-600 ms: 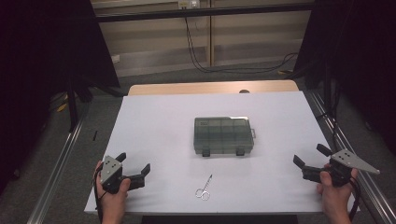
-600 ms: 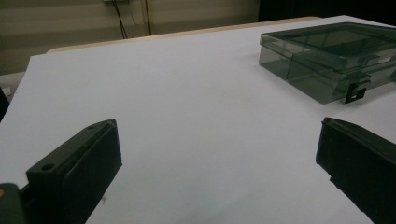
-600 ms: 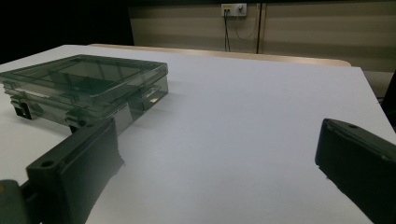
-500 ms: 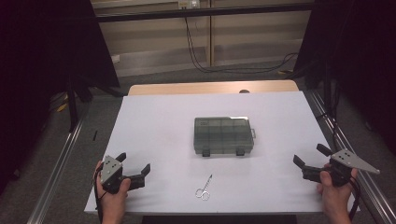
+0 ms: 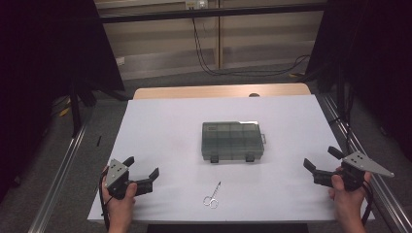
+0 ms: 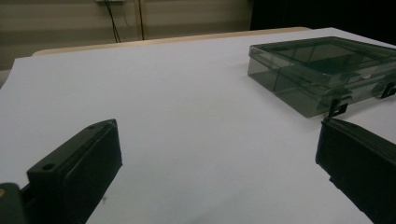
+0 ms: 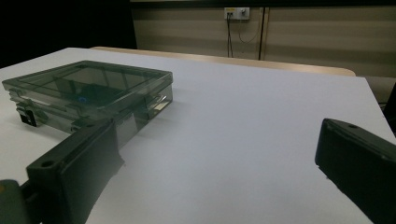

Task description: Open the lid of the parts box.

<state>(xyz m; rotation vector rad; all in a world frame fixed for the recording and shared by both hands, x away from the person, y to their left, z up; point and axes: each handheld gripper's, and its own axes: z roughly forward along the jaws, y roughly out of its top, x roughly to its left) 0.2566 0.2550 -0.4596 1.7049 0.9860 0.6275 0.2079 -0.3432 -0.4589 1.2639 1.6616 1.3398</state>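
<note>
White covering spreads over the desk, with a strip of bare wood along its far edge. One smoky translucent compartment box lies closed at the middle of the desk, its two dark latches facing the person. One small pair of scissors lies near the front edge, well apart from the box. Two grippers are held low at the front corners: the left gripper and the right gripper, each with jaws wide and nothing between them (both angle inward toward the box). Bare desk separates them from it. Two cables hang down the back wall.
</note>
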